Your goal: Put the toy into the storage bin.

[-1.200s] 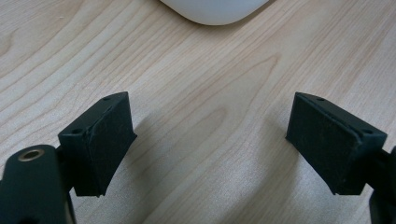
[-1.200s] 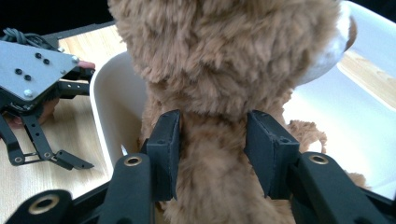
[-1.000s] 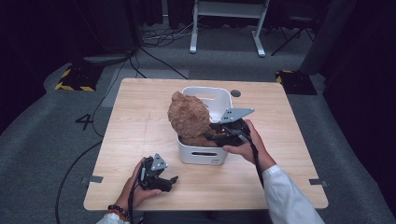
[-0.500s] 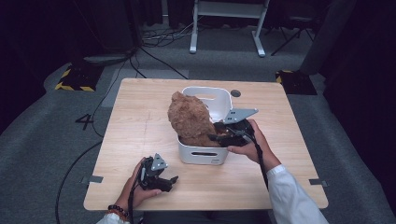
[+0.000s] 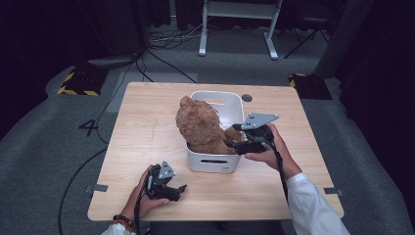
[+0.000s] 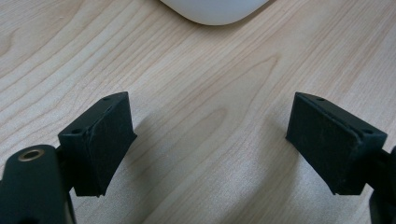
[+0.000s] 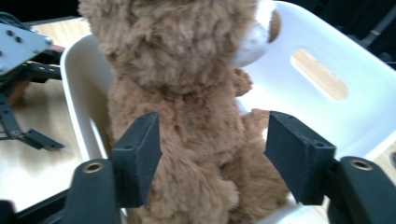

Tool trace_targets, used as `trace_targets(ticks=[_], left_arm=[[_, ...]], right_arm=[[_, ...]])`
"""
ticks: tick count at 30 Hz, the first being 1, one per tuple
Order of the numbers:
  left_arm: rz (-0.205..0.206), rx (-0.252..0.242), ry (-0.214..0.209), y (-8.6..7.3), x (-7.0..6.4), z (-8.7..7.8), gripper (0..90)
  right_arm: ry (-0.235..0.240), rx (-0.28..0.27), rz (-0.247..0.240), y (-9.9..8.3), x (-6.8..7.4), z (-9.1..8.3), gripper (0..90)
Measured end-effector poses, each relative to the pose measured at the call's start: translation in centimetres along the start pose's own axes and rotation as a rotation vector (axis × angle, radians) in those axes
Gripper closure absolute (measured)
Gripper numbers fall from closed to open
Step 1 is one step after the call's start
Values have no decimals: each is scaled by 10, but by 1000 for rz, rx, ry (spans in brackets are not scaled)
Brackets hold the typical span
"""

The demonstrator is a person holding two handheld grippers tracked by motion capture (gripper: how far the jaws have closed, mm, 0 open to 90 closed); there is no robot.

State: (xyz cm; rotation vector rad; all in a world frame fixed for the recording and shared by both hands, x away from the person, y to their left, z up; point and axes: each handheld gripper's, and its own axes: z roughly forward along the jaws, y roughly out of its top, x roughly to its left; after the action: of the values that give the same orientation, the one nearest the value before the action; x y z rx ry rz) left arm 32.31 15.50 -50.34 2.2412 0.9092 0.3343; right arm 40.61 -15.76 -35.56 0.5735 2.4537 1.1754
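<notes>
The right gripper [image 5: 229,136] is black with a grey three-cornered plate on top and a black cable trailing over a white sleeve [image 5: 313,208]; the left gripper [image 5: 180,192] matches; the left wrist wears a dark beaded bracelet [image 5: 123,220]; brass-coloured screws sit behind square black jaw pads [image 7: 137,156].

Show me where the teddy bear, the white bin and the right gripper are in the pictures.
teddy bear [image 5: 198,122]: high view, on its furry back.
white bin [image 5: 213,164]: high view, on its near outer wall.
right gripper [image 7: 212,154]: right gripper view, midway between its two jaws.
</notes>
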Motion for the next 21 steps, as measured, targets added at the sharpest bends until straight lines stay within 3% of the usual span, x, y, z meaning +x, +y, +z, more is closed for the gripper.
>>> trace_targets(ticks=[6,21], left_arm=[[0,0,0,0,0,0,147],[-1,1,1,0,0,0,147]], right_arm=[[-42,24,-40,-2,-1,-8,311],[-104,23,-58,-8,-7,-29,200]])
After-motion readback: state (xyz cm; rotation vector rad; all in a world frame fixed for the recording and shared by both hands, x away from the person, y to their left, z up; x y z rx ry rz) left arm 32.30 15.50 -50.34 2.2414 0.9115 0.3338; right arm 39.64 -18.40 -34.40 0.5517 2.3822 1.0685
